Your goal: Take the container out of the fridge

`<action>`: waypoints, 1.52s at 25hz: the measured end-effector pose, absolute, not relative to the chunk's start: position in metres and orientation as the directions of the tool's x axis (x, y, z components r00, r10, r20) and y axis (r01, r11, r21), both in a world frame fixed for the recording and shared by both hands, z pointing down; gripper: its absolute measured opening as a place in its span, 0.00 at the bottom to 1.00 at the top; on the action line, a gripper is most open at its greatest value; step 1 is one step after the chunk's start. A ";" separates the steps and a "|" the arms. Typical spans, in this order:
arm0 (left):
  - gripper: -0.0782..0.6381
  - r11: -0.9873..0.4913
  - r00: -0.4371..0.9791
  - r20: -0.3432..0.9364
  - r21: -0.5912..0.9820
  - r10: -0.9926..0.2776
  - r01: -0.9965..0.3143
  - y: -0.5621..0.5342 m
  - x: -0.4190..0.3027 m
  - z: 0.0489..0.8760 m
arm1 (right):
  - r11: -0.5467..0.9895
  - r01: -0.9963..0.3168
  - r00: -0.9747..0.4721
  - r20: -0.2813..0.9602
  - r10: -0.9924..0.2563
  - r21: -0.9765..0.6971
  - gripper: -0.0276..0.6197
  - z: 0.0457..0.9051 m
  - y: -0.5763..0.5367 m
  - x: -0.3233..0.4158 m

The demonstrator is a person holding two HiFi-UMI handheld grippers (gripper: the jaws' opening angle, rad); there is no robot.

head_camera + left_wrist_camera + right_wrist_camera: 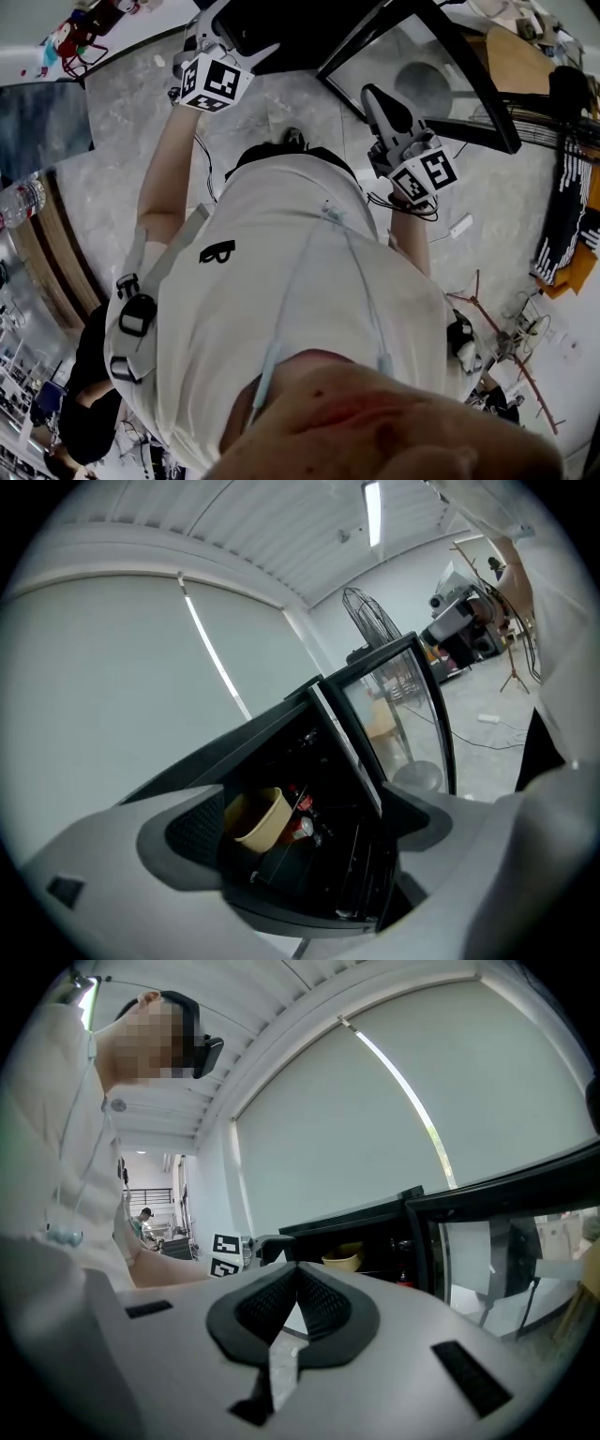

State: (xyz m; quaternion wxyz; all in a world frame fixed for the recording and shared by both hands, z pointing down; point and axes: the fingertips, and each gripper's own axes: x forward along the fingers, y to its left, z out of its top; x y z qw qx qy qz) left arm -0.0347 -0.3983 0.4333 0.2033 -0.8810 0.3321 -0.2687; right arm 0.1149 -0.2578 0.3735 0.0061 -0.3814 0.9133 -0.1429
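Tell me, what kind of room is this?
Probably a workshop or lab, not a kitchen: there's a small glass-door fridge, a bare concrete floor with loose cables, and a standing fan.

Lab/workshop, prob.: bare concrete floor [122,122] w/ loose cables [517,330], floor fan [364,616], gear on stands [455,616], roller blinds [375,1119], glass-door fridge [281,728].

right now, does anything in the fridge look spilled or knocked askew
Nothing stands out: the tan paper container sits upright inside the open black fridge, with no spill visible around it.
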 end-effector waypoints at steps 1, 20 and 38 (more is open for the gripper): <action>0.84 -0.705 0.637 0.348 -0.532 -0.688 -0.470 -0.402 -0.031 0.437 | 0.668 -0.695 -0.708 0.096 -0.699 -0.265 0.07 0.373 -0.258 0.117; 0.84 -0.638 0.333 0.560 -0.743 -0.759 -0.203 -0.459 -0.011 0.494 | 0.669 -0.683 -0.709 0.048 -0.703 -0.292 0.07 0.376 -0.266 0.140; 0.73 -0.722 0.149 0.711 -0.691 -0.687 -0.032 -0.510 -0.021 0.548 | 0.631 -0.715 -0.678 0.079 -0.731 -0.300 0.07 0.386 -0.263 0.157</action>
